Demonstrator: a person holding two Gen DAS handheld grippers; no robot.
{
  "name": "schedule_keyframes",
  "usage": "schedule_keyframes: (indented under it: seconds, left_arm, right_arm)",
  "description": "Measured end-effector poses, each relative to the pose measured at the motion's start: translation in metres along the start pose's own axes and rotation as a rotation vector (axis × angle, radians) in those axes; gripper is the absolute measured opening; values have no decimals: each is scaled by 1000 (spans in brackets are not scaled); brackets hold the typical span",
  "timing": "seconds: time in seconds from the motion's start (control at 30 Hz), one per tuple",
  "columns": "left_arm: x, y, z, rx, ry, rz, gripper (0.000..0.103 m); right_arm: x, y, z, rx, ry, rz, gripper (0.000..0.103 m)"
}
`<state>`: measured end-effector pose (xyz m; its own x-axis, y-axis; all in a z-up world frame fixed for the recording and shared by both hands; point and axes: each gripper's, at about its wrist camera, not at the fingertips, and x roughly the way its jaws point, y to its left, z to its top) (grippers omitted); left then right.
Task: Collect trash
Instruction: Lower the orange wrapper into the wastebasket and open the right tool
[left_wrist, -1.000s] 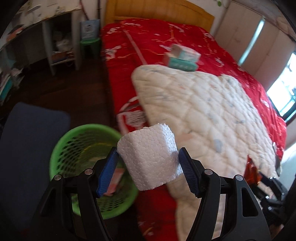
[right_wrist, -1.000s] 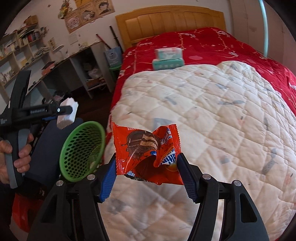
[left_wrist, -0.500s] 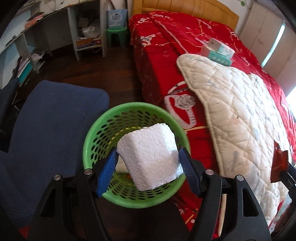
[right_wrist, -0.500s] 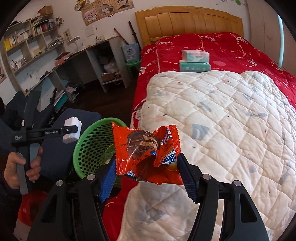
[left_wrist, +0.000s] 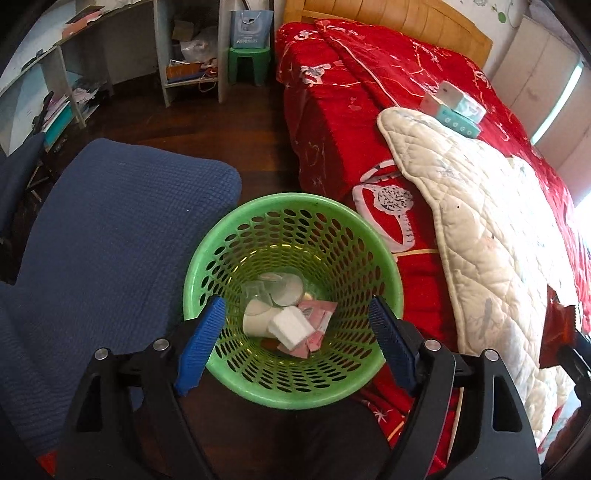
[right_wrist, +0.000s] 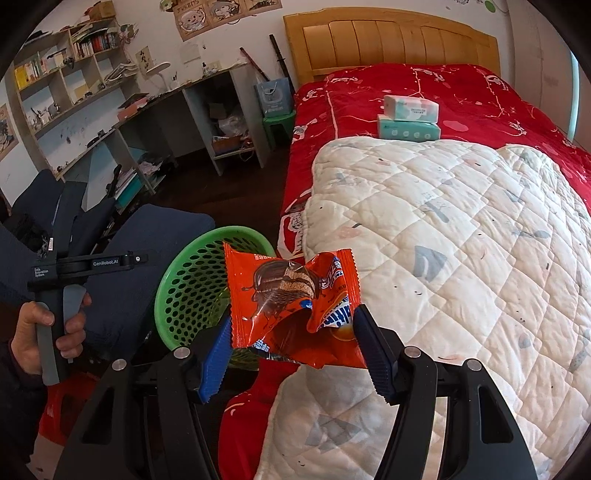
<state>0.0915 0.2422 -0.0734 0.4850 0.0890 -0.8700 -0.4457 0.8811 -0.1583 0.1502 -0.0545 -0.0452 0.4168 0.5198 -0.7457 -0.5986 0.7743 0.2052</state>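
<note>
While foam block shows left | snack wrapper shows right

Left tongs spread, right tongs clamped

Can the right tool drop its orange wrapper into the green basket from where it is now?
Probably not yet: the right tool grips the orange wrapper above the bed's edge, beside the green basket. Nothing blocks the way.

Light/quality, my two wrist cams: daylight from window side at right, blown-out glare at right edge of left view. Floor dim. Strong fisheye bend, black vignette corners. Focus sharp, no motion blur.
</note>
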Motion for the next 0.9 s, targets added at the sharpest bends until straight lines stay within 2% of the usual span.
schedule_keyframes:
  seconds: [0.5,0.9]
  left_arm:
    - [-28,19,3,-20,-67,26,79]
    - [-48,54,8,-81,-109,50,79]
  right_arm:
    - [22,27,10,-40,24,48,61]
    - [58,72,26,-76,49,129,61]
